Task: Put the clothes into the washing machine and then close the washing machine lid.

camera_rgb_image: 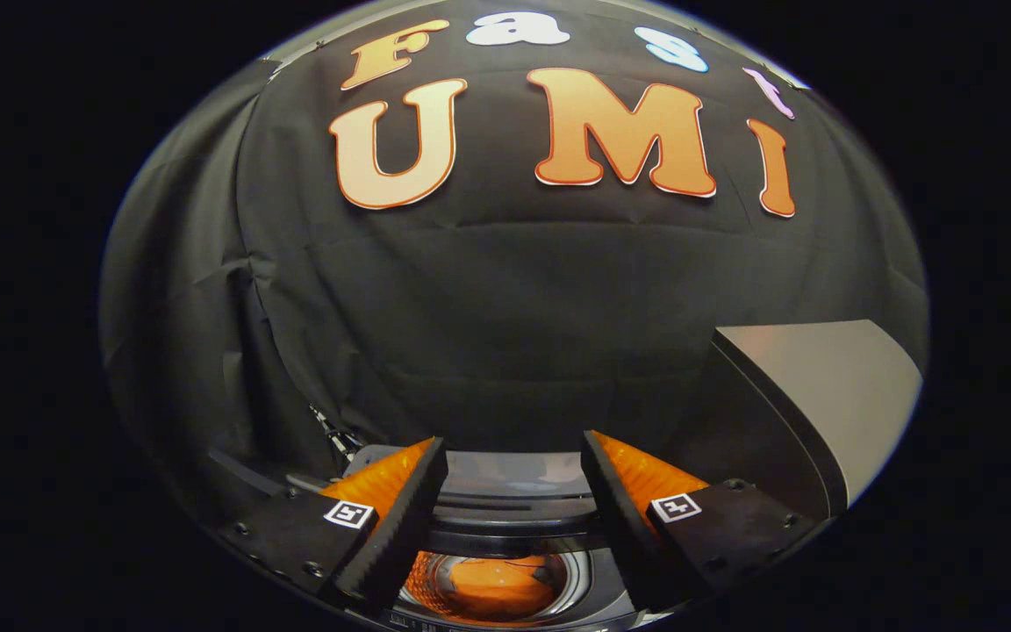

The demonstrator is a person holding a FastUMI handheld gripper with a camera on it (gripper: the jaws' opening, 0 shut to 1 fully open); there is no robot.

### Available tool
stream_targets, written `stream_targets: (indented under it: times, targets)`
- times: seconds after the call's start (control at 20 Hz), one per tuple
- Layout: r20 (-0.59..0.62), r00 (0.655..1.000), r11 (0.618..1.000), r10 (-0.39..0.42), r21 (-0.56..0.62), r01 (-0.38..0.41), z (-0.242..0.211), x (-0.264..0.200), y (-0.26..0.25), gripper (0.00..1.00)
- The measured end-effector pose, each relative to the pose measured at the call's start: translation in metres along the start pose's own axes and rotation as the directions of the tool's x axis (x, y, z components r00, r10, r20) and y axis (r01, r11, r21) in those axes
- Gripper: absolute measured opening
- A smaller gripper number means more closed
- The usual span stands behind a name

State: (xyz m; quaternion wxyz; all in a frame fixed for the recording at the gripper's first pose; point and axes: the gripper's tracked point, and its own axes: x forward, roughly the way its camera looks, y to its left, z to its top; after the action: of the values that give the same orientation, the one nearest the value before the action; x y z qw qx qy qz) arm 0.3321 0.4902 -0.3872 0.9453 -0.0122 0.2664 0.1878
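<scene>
Two gripper (514, 456) fingers spread apart, holding nothing. Round washing machine drum opening (492, 584) below, between them, orange cloth (488, 590) inside (partly hidden by fingers). Raised grey lid (830, 395) stands off to right.

Booth wall (505, 316): plain black cloth, creased, filling the centre and upper part of the frame. Washing machine (505, 518), lower centre between the spread fingers of the gripper (514, 491): dark grey rim bands around a shiny drum holding an orange mass (492, 584), with its raised lid (830, 386) at lower right showing a pale grey face and a black edge. Each finger carries a small white square tag (349, 513) with a black pattern.
</scene>
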Motion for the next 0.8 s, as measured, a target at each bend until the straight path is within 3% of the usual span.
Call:
stream_targets:
  times: [0.35, 0.8]
  targets:
    - [-0.018, 1.0, 1.0, -0.01, 0.009, 0.01, -0.018, -0.015, -0.006, 0.99]
    - [0.016, 1.0, 1.0, -0.014, 0.021, 0.014, -0.007, -0.027, -0.003, 0.99]
